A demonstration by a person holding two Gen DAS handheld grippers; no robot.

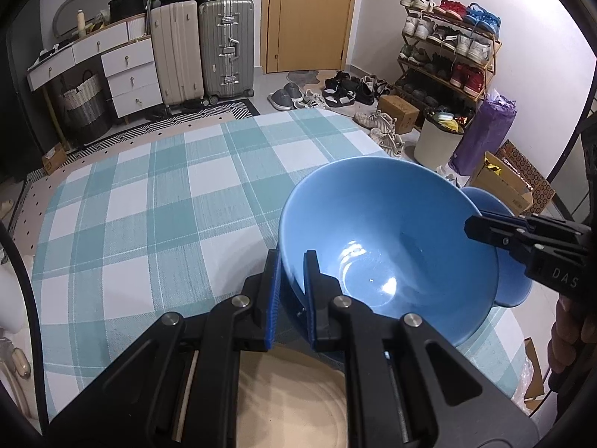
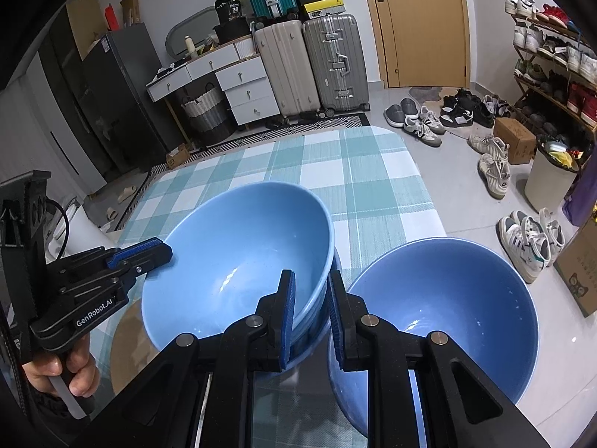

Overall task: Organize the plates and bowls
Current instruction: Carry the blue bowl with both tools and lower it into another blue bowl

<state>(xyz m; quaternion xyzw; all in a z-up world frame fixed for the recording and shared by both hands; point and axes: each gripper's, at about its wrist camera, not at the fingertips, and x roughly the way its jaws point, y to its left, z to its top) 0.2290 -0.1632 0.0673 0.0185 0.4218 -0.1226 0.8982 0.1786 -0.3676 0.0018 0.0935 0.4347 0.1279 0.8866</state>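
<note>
A large blue bowl [image 1: 388, 246] is held tilted above the checked tablecloth; it also shows in the right wrist view [image 2: 238, 257]. My left gripper [image 1: 293, 283] is shut on its near-left rim, one finger inside and one outside. My right gripper [image 2: 311, 310] is shut on the opposite rim of the same bowl, and it shows in the left wrist view [image 1: 522, 242]. A second blue bowl [image 2: 444, 321] sits on the table just right of the first, partly hidden behind it in the left wrist view [image 1: 511, 261]. A beige plate [image 1: 291, 395] lies under my left gripper.
The table with the teal checked cloth [image 1: 168, 201] stretches ahead. Beyond it stand suitcases [image 1: 227, 48], a white drawer unit [image 1: 127, 67], a shoe rack [image 1: 447, 52], scattered shoes and a white bin [image 1: 436, 142] on the floor.
</note>
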